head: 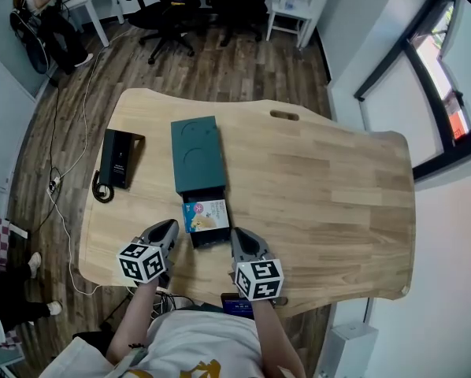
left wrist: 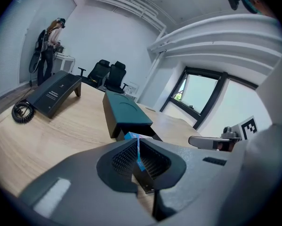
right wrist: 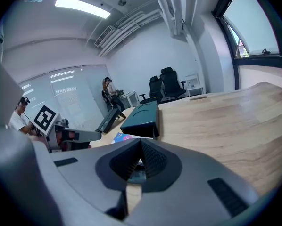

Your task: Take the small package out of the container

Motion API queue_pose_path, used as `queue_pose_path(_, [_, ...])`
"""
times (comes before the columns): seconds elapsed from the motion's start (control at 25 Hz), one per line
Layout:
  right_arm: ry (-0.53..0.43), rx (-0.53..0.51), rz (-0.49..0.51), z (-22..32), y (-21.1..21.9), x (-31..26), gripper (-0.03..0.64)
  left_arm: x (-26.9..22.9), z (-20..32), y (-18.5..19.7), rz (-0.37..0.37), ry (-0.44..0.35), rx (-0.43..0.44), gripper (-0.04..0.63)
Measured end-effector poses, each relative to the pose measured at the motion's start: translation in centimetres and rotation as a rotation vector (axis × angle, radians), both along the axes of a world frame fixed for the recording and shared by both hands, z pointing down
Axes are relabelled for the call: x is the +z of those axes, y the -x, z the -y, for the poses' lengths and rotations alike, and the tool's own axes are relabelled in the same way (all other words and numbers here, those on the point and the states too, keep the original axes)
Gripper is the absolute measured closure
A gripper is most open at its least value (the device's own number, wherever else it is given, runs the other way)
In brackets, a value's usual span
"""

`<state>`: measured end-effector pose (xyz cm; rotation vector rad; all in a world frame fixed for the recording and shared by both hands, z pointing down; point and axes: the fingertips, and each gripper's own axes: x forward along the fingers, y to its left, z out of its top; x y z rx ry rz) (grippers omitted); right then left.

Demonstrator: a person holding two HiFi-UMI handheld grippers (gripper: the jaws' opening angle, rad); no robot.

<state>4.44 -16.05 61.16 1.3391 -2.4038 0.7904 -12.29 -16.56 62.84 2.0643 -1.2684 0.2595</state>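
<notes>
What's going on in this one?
A person holds a gripper in each hand at the near edge of a wooden table. The green container has its drawer slid out, with the small package lying in it. The left gripper and right gripper flank the drawer, both shut and empty.

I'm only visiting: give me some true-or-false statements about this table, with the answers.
1. The package lies in the box's open drawer. True.
2. The table is glass. False: it is wood.
3. A black phone lies left of the box. True.
4. The left gripper's jaws gape wide. False: they are together.
5. The right gripper holds the package aloft. False: the package lies in the drawer.
</notes>
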Motion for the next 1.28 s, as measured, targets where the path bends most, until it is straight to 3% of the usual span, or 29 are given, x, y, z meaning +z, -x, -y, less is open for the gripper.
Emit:
queue_pose_path(0.16, [0.023,0.004,-0.003,0.2,-0.2,0.9,0.614,1.2,0.5,-1.1,-0.073,0.058,0.019,0.586])
queue_pose_path(0.48, [0.048,0.027,-0.006,1.8,-1.5,2.4,0.614,3.7,1.1,-2.2,-0.165,0.174,0.013,0.426])
queue_pose_path(0.92, [0.070,0.012,-0.017,2.6,-1.4,4.0,0.614,4.9,2.5,-2.7,-0.152,0.203,0.025,0.426])
queue_pose_path(1.28, [0.057,0.048,-0.022,3.5,-3.3,3.3,0.614,4.7,2.1,-2.3,-0.222,0.232,-0.007,0.443])
